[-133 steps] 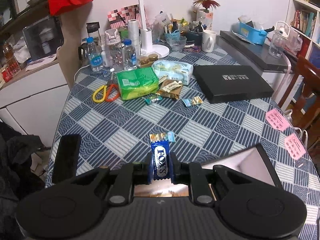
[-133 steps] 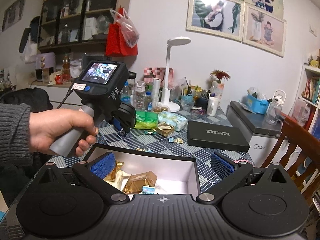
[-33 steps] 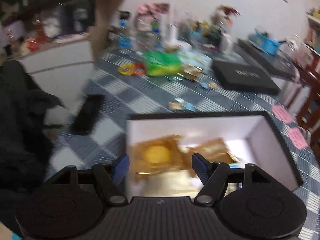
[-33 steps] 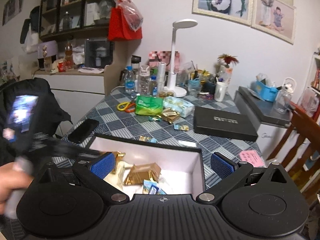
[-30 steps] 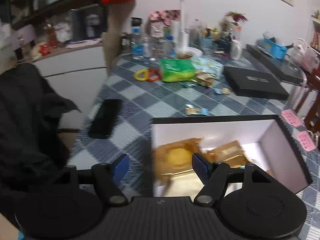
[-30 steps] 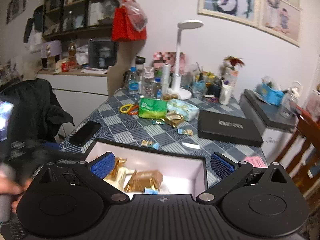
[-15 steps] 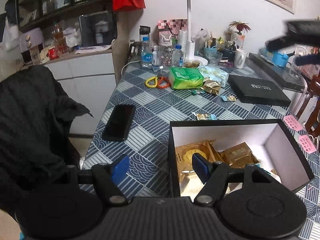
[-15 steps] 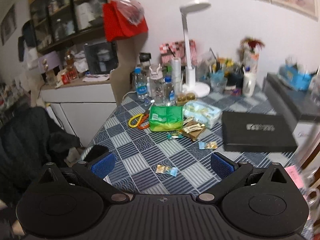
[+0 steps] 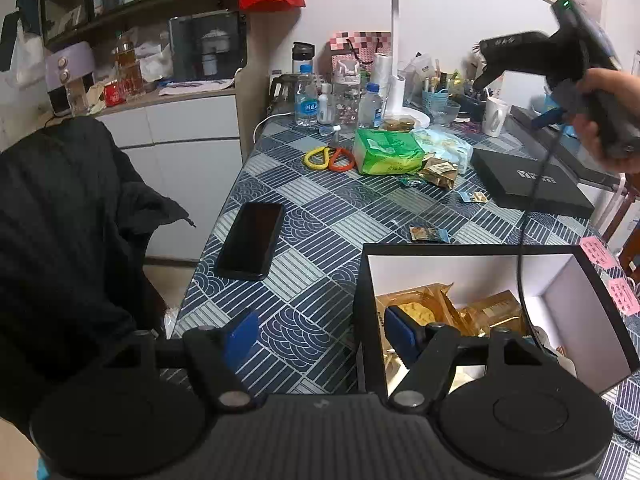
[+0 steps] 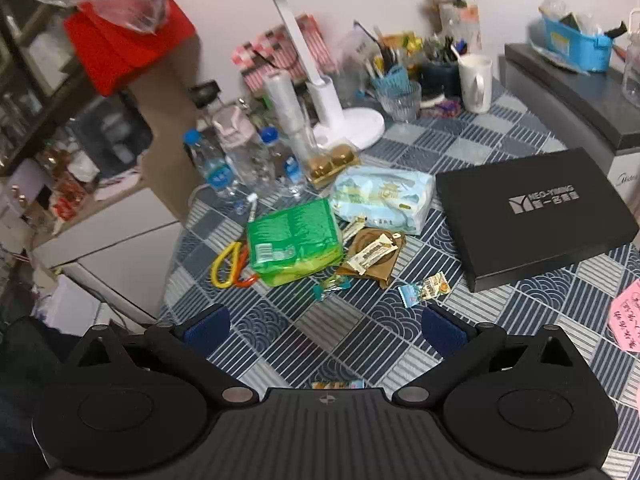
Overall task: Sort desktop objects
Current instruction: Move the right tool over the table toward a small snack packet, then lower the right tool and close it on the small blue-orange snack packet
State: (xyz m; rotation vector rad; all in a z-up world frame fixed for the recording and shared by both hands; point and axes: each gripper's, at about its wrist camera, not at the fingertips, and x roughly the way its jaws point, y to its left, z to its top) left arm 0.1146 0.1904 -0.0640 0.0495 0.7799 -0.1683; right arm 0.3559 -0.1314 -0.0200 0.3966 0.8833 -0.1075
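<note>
An open black box with a white inside [image 9: 560, 276] stands at the table's near end and holds gold snack packets [image 9: 416, 304]. My left gripper [image 9: 316, 332] is open and empty, straddling the box's left wall. In the left wrist view a hand holds the right gripper [image 9: 520, 52] high over the far table. My right gripper [image 10: 326, 326] is open and empty above the tablecloth. Ahead of it lie a small blue-and-yellow candy [image 10: 425, 289], a green candy [image 10: 332, 285], gold packets [image 10: 374, 256], a green pack [image 10: 294, 236] and a pale blue pack [image 10: 382, 196].
A black lid [image 10: 536, 212] lies at the right. A phone [image 9: 251, 246] rests near the table's left edge; a dark jacket [image 9: 60, 220] hangs beside it. Bottles [image 10: 224, 160], a lamp base [image 10: 352, 124], cups and yellow and orange rings [image 10: 230, 268] crowd the far end. Another candy [image 9: 430, 234] lies before the box.
The left gripper let its blue candy go over the box, then drew back left. The right gripper swung forward from above the box to over the far clutter, tilting down.
</note>
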